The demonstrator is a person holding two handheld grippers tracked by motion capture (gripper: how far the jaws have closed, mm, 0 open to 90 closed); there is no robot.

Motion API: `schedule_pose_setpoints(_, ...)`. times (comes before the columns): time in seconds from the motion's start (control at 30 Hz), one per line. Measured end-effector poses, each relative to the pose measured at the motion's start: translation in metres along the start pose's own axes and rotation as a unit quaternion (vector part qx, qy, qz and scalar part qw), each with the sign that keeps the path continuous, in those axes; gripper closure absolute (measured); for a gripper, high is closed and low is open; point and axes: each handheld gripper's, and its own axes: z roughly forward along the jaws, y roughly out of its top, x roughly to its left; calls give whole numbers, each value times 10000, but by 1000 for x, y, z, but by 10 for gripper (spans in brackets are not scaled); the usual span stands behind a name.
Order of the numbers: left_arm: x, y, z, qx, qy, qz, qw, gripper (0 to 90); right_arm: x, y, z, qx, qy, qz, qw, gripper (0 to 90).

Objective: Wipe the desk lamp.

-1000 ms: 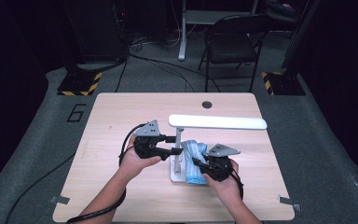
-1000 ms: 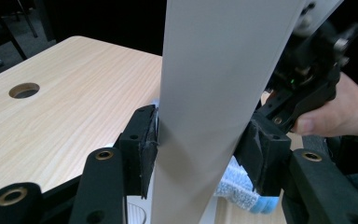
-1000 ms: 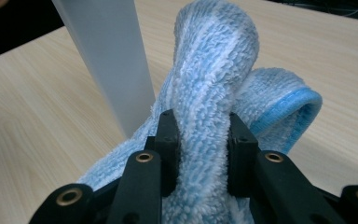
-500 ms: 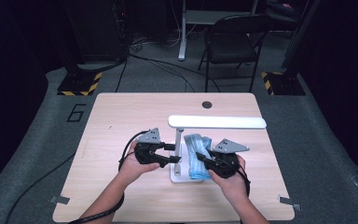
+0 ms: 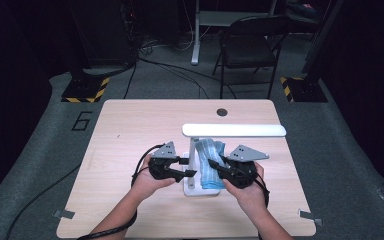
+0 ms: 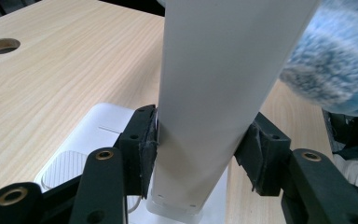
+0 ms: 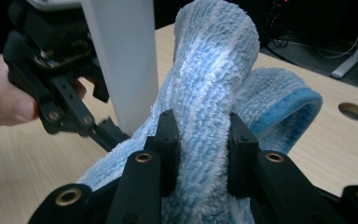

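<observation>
The left claw [image 5: 189, 167] is gripping the white desk lamp's upright post [image 5: 193, 156] in the high view, while the right claw [image 5: 215, 166] is pinching a blue towel [image 5: 211, 159] draped just beside that post, over the lamp base [image 5: 194, 190] on the bench [image 5: 130, 130]. In the left gripper view, the claw [image 6: 200, 154] is clamping the post [image 6: 214, 93] between its pads, the towel [image 6: 335, 65] lying beyond to its right. In the right gripper view, the claw [image 7: 204, 149] is squeezing a towel fold [image 7: 209, 79], the post [image 7: 121, 56] standing to its left.

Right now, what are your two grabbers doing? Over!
Left gripper clamped on the white lamp post. Right gripper shut on the blue cloth, held against the post. Nothing blocking.
</observation>
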Motion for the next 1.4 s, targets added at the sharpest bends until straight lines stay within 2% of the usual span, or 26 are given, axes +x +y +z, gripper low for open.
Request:
schedule_pose_setpoints(0.23, -7, 4, 7, 10, 146, -75, 9999, 505, 8, 24, 0, -111, 1, -277, 9996, 707)
schedule_pose_setpoints(0.33, -7, 4, 7, 52, 163, -98, 9998, 505, 11, 32, -1, -93, -21, -351, 9993, 709)
schedule_pose_setpoints(0.4, -8, 5, 8, 33, 200, -102, 9997, 505, 12, 36, -3, -209, 3, -345, 9992, 711)
schedule_pose_setpoints(0.5, -9, 5, 9, 25, 269, -117, 9996, 505, 13, 43, -12, -432, 62, -238, 9988, 714)
schedule_pose_setpoints(0.6, -10, 5, 9, 1, 288, -157, 9995, 505, 12, 50, -22, -744, 213, -62, 9970, 717)
schedule_pose_setpoints(0.8, -10, 5, 10, 12, 348, -168, 9993, 506, 10, 56, -28, -860, 303, 28, 9958, 718)
schedule_pose_setpoints(0.93, -10, 5, 10, -42, 354, -209, 9991, 507, 6, 58, -32, -939, 476, 283, 9940, 721)
schedule_pose_setpoints(1.0, -10, 4, 10, -56, 382, -220, 9990, 507, 3, 58, -32, -945, 440, 260, 9942, 722)
schedule_pose_setpoints(1.13, -11, 3, 11, -103, 425, -279, 9987, 507, -2, 54, -33, -1044, 366, 396, 9931, 726)
schedule_pose_setpoints(1.23, -11, 3, 11, -51, 462, -168, 9988, 507, -7, 50, -35, -1132, 310, 511, 9918, 727)
schedule_pose_setpoints(1.4, -11, 3, 10, -33, 456, -158, 9988, 508, -18, 45, -42, -1207, 158, 646, 9905, 728)
